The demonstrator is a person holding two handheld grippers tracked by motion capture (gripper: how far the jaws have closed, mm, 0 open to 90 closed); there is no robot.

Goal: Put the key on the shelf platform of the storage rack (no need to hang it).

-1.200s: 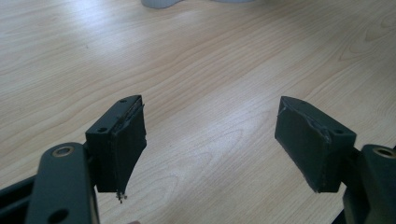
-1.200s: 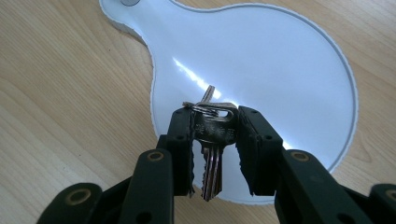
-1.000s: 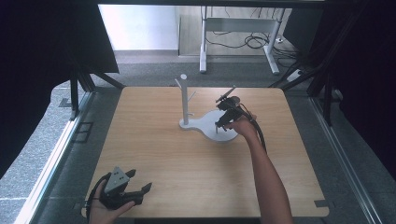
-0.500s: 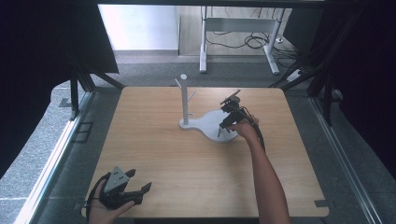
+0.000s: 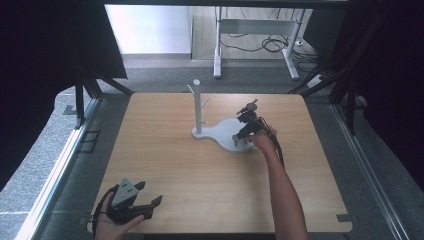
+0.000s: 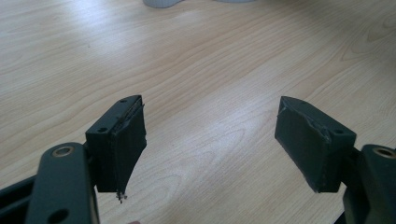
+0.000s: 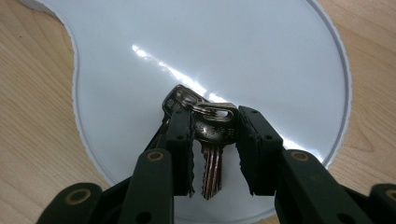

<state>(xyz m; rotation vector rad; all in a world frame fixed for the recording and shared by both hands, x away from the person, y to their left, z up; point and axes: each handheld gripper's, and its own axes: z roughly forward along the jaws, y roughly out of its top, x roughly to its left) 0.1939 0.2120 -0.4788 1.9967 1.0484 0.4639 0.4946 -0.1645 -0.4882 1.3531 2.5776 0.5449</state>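
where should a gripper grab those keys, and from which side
By the flat heads, where the right gripper has them: its pads clamp the heads of the keys from either face, coming from above the white stand base. The blades hang free below, and the ring sits at the top.

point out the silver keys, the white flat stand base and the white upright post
silver keys (image 7: 212, 133), right gripper view, on the key head between the jaws
white flat stand base (image 7: 261, 56), right gripper view, on its bare glossy surface
white upright post (image 5: 198, 107), high view, on the middle of its shaft
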